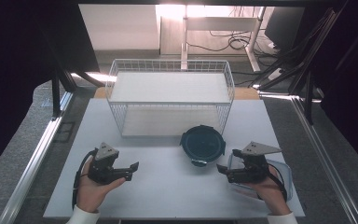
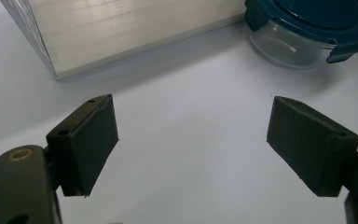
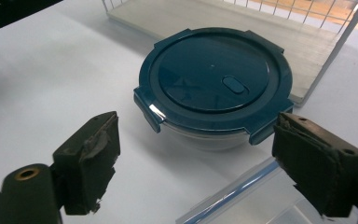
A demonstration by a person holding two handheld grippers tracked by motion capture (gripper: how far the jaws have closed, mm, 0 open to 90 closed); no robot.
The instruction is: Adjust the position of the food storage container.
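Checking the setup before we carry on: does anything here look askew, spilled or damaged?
Mostly tidy. The round container sits upright with its blue lid on, and nothing is spilled. One oddity: the rubber pad on one finger of the right tongs looks frayed and peeling at its edges.

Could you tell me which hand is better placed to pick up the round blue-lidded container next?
Probably the right: its open tongs face the round container close ahead, while the left tongs sit farther off.
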